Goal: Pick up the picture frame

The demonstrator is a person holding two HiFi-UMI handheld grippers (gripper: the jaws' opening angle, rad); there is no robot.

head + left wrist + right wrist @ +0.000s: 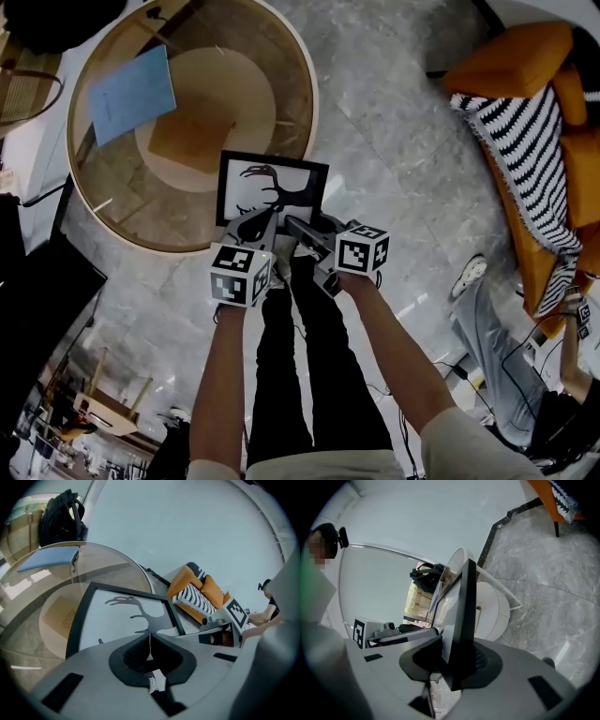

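the right tongs (457, 663) clamp the picture frame (272, 192) by its edge, the left tongs (150, 651) pinched shut just below it; the right should squeeze firmly and lift level.

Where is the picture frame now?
Head view centre, picture frame at the near rim of the round glass table, its lower edge clamped in the right gripper.

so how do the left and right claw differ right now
Grip: the right claw is shut on the frame, with its edge between the jaws. The left claw has its jaws together, with the frame beyond them.
View: the right claw sees the frame edge-on, while the left claw sees its face.
Shared: both sit at the frame's bottom edge.
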